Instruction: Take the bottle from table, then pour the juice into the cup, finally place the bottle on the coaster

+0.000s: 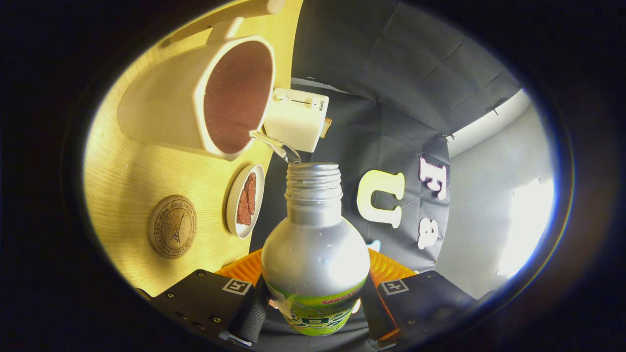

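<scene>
While gripper [313,313] clamps bottle [315,254] between both fingers, neck tilted toward cup [205,102], juice streaming in; coaster [172,226] near cup, left of bottle.

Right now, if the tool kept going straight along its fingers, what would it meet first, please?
Likely the black cloth wall. The tool is shut on the silver metal bottle, tilted towards the cream plastic cup offset beside its mouth; depth is unclear.

the fisheye camera rides on the gripper [313,308], close behind its fingers, looking forward along them, rolled so the surface [127,186] stands on edge.
</scene>
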Action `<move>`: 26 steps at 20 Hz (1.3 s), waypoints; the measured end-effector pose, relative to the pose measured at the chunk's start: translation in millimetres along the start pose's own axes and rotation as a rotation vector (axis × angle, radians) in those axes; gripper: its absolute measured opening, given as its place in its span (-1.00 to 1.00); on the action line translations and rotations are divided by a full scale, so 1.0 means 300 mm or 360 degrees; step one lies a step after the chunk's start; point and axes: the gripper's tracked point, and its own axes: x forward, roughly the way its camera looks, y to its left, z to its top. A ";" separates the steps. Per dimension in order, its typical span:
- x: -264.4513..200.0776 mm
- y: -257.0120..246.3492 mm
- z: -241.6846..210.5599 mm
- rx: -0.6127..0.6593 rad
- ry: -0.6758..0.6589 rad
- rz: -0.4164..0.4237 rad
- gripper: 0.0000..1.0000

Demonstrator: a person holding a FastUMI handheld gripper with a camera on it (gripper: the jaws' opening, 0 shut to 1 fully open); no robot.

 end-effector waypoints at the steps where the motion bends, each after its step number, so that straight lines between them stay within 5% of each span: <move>1: 0.002 -0.005 -0.001 -0.0005 0.0000 -0.0001 0.61; 26: 0.006 -0.109 -0.014 -0.0271 -0.0051 -0.0144 0.60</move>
